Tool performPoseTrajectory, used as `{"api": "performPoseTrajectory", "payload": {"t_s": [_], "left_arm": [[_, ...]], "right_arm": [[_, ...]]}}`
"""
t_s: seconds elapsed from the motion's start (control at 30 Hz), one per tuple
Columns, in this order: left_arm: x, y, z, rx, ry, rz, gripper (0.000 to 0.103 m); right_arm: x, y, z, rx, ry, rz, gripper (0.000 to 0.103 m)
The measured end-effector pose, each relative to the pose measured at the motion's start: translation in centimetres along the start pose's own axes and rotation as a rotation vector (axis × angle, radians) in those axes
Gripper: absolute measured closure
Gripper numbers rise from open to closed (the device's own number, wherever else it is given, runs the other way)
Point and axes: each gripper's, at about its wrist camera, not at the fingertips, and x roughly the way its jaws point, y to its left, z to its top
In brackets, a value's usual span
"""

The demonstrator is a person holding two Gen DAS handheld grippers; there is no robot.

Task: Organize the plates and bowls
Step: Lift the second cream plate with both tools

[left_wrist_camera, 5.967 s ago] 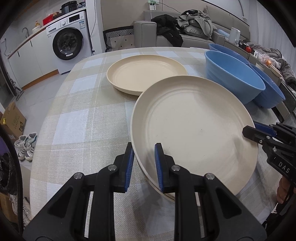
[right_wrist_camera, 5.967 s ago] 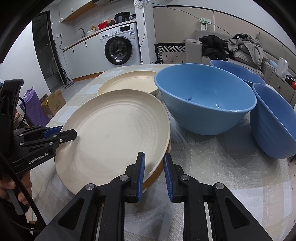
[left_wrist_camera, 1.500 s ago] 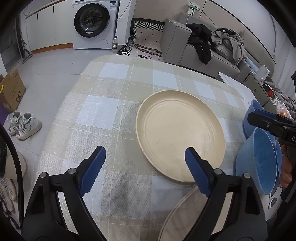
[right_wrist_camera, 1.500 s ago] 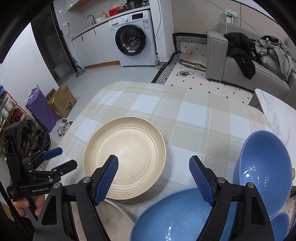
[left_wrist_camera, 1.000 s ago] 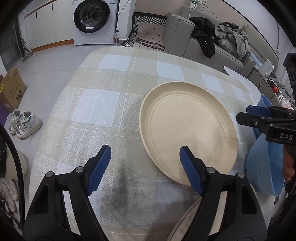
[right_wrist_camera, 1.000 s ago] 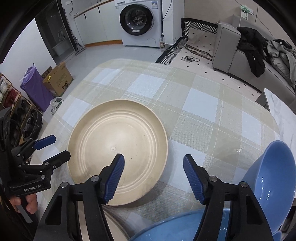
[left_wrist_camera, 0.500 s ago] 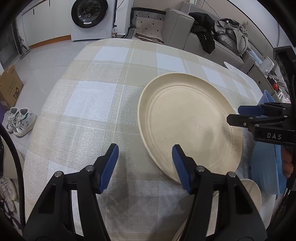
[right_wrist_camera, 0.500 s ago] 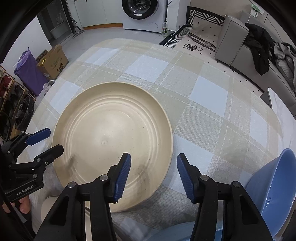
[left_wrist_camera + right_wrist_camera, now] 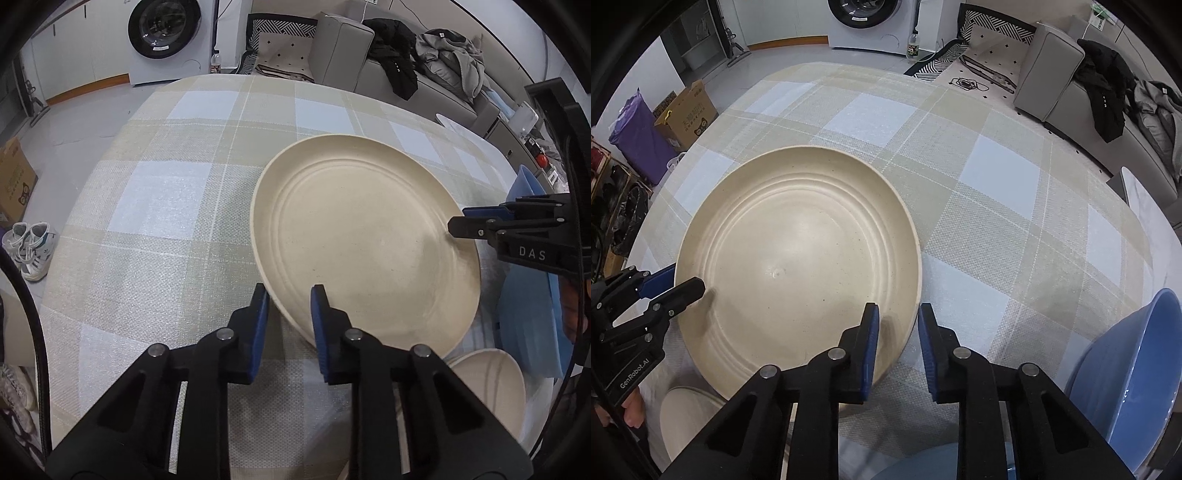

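Both tongs, left tongs [image 9: 287, 300] and right tongs [image 9: 898, 325], clamp the cream plate [image 9: 364, 236]'s rim; lift unevenly and it'll slip.

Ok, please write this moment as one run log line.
step: grip plate | left gripper: shut on cream plate near rim | right gripper: shut on opposite rim | plate: on checked tablecloth | blue bowl: untouched

The plate [image 9: 362, 240] lies on the table [image 9: 166, 206], its near rim between the left gripper's [image 9: 288, 299] fingers. The right gripper [image 9: 897, 321] straddles the opposite rim; a bowl [image 9: 1137, 373] sits right of its fingers.
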Motion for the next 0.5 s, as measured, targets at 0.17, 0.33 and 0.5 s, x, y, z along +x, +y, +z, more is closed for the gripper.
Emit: {"api": "performPoseTrajectory", "payload": {"t_s": [0.17,0.33,0.5], "left_arm": [[0.0,-0.3,-0.1,0.013,-0.002,0.023,0.083],[-0.8,-0.2,-0.2,0.014,-0.018,0.034,0.083],[-2.3,0.0,-0.3,0.016,-0.043,0.037,0.083]], "right_arm": [[-0.2,-0.1,-0.3,0.011,-0.014,0.007,0.081],[-0.5,-0.1,-0.6,0.019,-0.036,0.029,0.081],[-1.9,0.4,-0.8,0.023,-0.078,0.036,0.081]]}}
